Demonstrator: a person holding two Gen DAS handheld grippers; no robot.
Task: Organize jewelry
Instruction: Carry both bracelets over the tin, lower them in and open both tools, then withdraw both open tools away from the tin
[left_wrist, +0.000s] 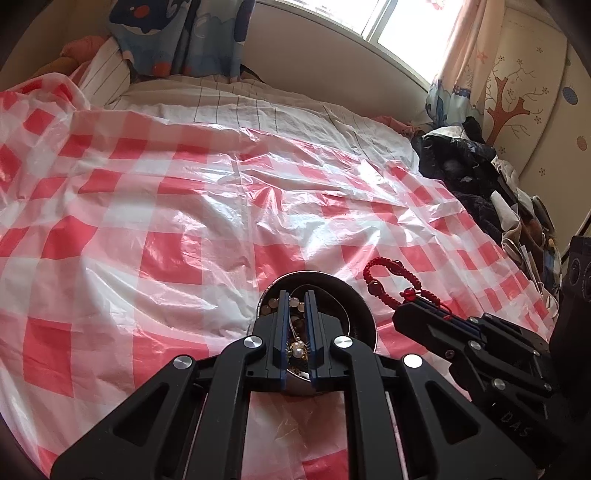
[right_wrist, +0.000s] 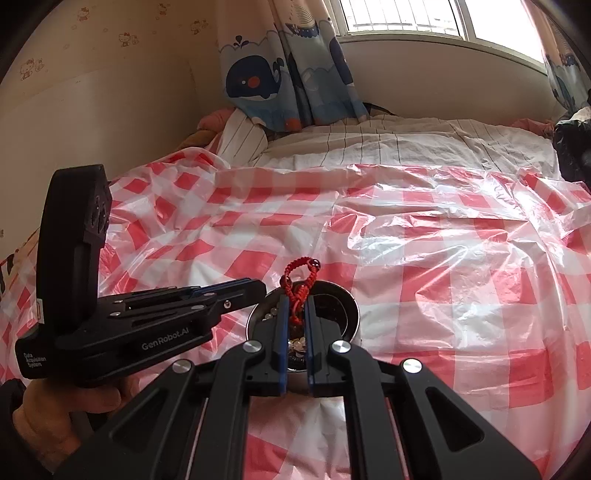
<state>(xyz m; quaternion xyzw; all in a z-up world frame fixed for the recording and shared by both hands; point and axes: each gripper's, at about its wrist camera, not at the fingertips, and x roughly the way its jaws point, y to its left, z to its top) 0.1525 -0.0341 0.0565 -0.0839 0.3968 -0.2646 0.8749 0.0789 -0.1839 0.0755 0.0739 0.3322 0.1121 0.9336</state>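
Red braided bracelet (right_wrist: 300, 288) hangs pinched in the right gripper (right_wrist: 296, 306), lower middle, over the metal bowl (left_wrist: 364, 310). Left gripper (left_wrist: 296, 299) is narrow, maybe empty. Next, lay it on the bed's checked sheet (right_wrist: 443, 266)

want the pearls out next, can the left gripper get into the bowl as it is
Probably yes. The left gripper is already over the open bowl, and the right gripper holds the red bracelet off to the side.

one bowl (left_wrist: 360, 314), one red bracelet (left_wrist: 384, 282), perhaps several necklaces (left_wrist: 297, 347)
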